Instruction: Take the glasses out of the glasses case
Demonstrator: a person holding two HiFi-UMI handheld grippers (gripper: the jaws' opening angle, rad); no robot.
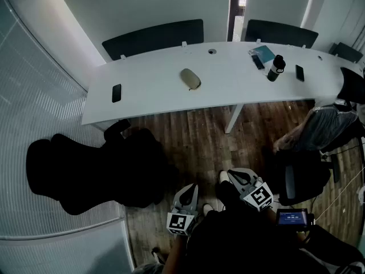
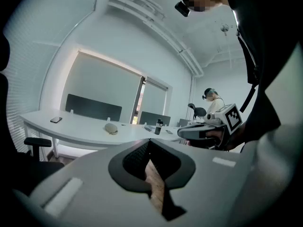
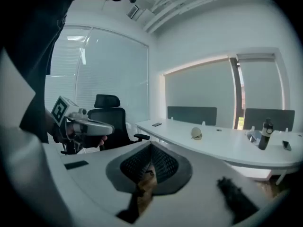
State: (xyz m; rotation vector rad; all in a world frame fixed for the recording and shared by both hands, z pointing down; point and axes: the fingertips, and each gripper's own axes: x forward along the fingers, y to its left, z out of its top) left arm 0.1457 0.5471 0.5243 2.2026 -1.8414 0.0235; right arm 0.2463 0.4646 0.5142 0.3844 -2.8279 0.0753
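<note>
Head view shows you standing back from the white table [image 1: 142,104], with both tools held low in front of your body. Your left gripper [image 1: 191,188] and right gripper [image 1: 230,174] point towards the table, side by side and near each other. The glasses case [image 1: 190,78], a beige oval, lies on the tabletop near its middle, well apart from both tools and touched by neither.

Left gripper view has your left jaws pressed together with nothing between them. The case [image 2: 111,128] sits far beyond them on the table, and the right gripper [image 2: 182,132] is level beside them. Right gripper view shows that pair pressed together too, also empty, with the case [image 3: 196,134] far ahead.

Bare wooden floor [image 1: 199,147] and the table's near edge lie between you and the case. A black office chair [image 1: 85,170] stands to your left, and a seated person [image 1: 319,127] is at your right. On the table, a dark phone [image 1: 116,92] lies left of the case and a black bottle [image 1: 276,67] stands to its right.
</note>
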